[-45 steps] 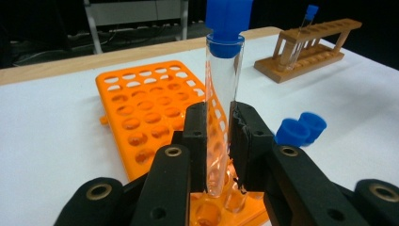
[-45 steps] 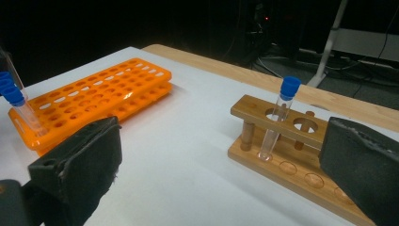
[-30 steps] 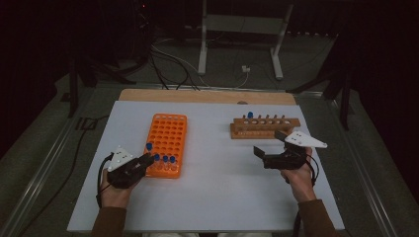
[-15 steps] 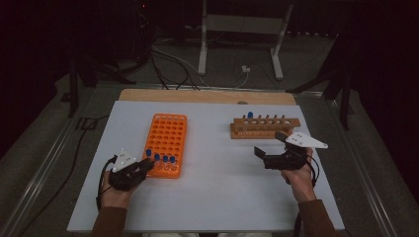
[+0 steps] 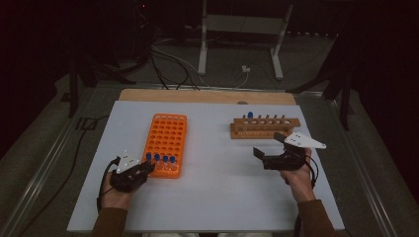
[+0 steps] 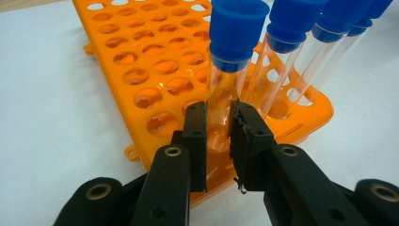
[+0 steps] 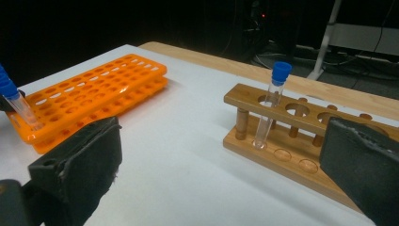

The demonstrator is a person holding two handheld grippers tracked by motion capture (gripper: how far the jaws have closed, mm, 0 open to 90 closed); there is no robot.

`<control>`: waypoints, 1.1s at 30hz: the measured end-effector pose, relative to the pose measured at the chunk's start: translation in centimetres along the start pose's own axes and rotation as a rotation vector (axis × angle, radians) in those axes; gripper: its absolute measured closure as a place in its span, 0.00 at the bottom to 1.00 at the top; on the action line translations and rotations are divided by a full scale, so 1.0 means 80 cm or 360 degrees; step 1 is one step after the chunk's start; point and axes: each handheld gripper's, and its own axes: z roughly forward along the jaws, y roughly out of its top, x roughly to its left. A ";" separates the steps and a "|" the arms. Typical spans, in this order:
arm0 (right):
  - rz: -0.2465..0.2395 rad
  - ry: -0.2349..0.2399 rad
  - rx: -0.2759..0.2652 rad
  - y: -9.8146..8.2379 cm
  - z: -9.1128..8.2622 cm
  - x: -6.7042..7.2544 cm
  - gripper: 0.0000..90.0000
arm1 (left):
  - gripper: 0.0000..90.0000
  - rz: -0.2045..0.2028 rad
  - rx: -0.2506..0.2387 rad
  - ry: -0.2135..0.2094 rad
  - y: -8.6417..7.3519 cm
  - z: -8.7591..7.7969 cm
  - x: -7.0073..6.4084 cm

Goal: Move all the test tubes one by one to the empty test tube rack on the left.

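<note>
The white tabletop point(image 5: 217, 197) carries two racks. The larger, an orange rack point(image 5: 166, 143) with many round holes, lies left of centre, its long side running away from the person. Four blue-capped tubes stand in its near row. The wooden rack point(image 5: 265, 127) sits to the right and farther back, well apart from the orange one, and one capped tube point(image 7: 273, 103) stands upright in its left end hole.

The left tongs point(image 6: 217, 129) are at the near left corner of the orange rack, clenched on the clear body of a blue-capped test tube point(image 6: 230, 52); the pads press on the glass from both sides, below the cap. That tube stands upright in the rack's near row, with its neighbours just beside it. In the high view the left tongs point(image 5: 143, 169) touch the rack's near end.

The right tongs point(image 5: 259, 155) hang released, jaws spread wide with nothing between them, just in front of the wooden rack.
</note>
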 end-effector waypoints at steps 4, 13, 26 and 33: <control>-0.0005 0.0002 0.0011 -0.001 0.002 0.001 0.00 | 0.86 0.0017 0.0013 0.0002 0.001 0.002 -0.003; -0.0014 -0.0004 0.0011 0.000 0.002 0.003 0.00 | 0.85 0.0003 0.0017 -0.0010 0.001 0.001 -0.002; -0.0031 -0.0031 0.0011 0.018 0.012 0.001 0.00 | 0.70 -0.0055 -0.0041 -0.0047 0.001 -0.010 0.003; -0.0055 -0.0062 0.0028 0.034 0.029 -0.003 0.00 | 0.51 -0.0104 -0.0144 -0.0097 0.002 -0.022 0.006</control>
